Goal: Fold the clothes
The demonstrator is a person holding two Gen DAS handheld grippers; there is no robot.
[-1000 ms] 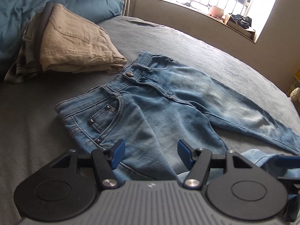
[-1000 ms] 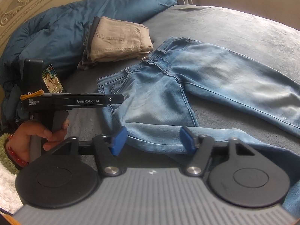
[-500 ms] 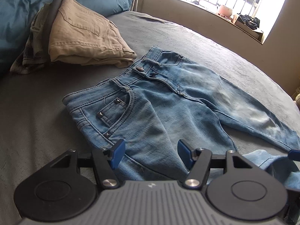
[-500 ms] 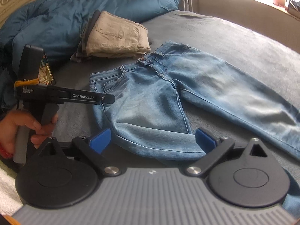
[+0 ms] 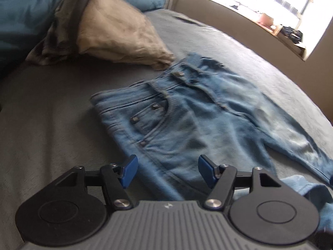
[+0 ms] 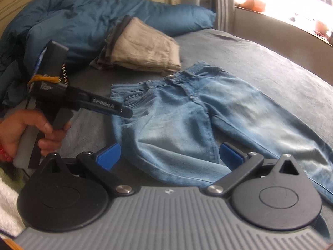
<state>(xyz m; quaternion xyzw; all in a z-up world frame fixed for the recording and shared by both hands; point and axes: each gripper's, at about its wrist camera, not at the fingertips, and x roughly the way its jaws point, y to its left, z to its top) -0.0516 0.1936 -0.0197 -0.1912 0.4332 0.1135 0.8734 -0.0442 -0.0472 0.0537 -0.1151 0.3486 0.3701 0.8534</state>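
Note:
Light blue jeans [image 5: 197, 120] lie flat on the grey bed, waistband toward the far left, legs running right. My left gripper [image 5: 167, 166] hovers low over the near hip below the pocket; its jaws are opening and hold nothing. In the right wrist view the same jeans [image 6: 187, 114] spread out ahead. My right gripper [image 6: 170, 154] stands wide open above the lower edge of the near leg, not pressing the denim. The left gripper [image 6: 122, 110], held by a hand [image 6: 20, 129], points at the waistband corner.
Folded beige trousers [image 5: 116, 31] rest on a darker garment at the back left, just beyond the waistband. A blue duvet [image 6: 93, 20] lies behind them. Grey sheet [image 5: 52, 114] stretches left of the jeans. A bright window sill [image 5: 270, 20] runs along the far right.
My right gripper's jaws have spread from half open to wide. My left gripper has come in lower toward the jeans' waistband and pocket. The jeans lie as before.

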